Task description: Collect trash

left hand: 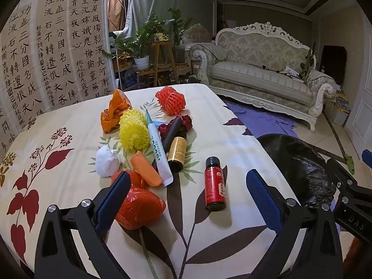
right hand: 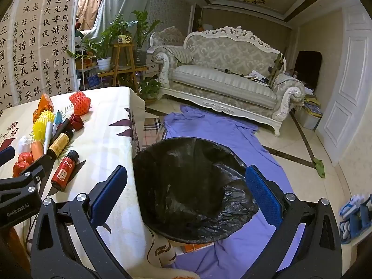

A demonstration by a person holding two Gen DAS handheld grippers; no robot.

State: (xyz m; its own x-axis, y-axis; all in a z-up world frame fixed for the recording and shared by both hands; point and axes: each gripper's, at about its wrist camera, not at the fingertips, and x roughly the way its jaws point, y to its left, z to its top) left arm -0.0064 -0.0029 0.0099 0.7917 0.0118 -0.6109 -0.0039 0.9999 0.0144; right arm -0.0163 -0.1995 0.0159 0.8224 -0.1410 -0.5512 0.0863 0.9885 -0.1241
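The left tongs (left hand: 188, 200) are spread wide and hold nothing. A shiny red crinkly wrapper (left hand: 139, 205) lies by their left finger, low in the frame; a small red bottle (left hand: 215, 184) lies between them. The right tongs (right hand: 186, 190), wide open and holding nothing, hang over the round bin with a black plastic bag (right hand: 193, 193), beside the desk (right hand: 111, 139).

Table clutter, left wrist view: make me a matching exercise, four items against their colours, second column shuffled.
Column 1:
1. foam fruit net beside the orange wrapper
2. crumpled tissue ball
3. small bottle nearest the bin
4. bin liner

Column 2:
A. black
B. red
C. yellow
D. white

Pairs: 1-C, 2-D, 3-B, 4-A
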